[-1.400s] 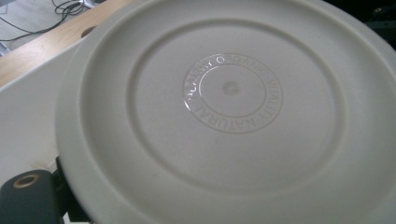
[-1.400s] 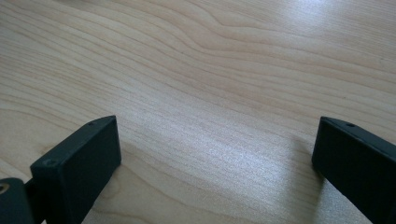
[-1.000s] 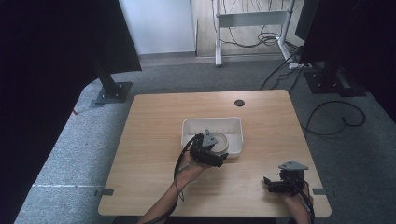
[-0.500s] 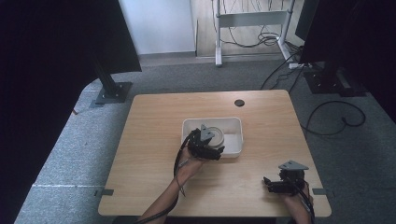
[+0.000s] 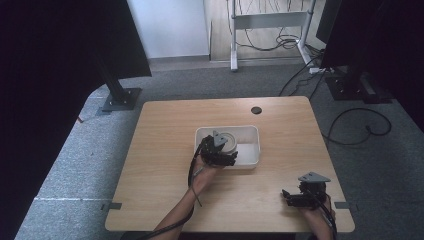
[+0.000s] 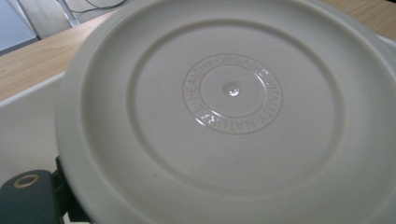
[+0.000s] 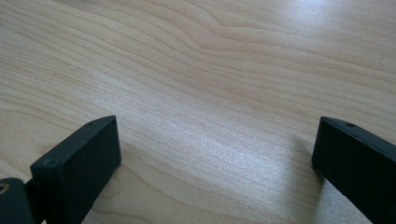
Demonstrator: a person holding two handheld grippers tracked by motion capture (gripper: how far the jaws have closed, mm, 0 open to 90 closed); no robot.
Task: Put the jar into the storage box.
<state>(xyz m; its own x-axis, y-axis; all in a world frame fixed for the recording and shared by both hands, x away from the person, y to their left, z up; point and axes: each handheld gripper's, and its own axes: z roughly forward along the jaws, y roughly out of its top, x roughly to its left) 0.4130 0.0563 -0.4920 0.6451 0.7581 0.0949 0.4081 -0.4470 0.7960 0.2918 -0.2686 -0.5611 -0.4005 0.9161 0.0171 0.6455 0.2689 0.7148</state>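
A round off-white plate (image 6: 224,121) with embossed lettering around its centre faces the left gripper view, bottom side toward the camera. My left gripper (image 5: 220,152) is shut on its near rim, and one black jaw shows at the lower left of that view. In the high view the plate (image 5: 228,140) hangs tilted over the left part of a white rectangular bin (image 5: 250,150). My right gripper (image 5: 292,197) rests low on the wooden table (image 5: 165,150) near the front right corner. It stands open (image 7: 215,154), with bare wood between its jaws.
A round cable hole (image 5: 256,110) sits at the table's far edge. Black stands (image 5: 120,97) and cables (image 5: 350,125) are on the grey carpet around the table. The bin's right half (image 5: 248,145) holds nothing I can see.
My left gripper has carried the plate away from the person, from the bin's near edge to over its left part. The right gripper has stayed put.
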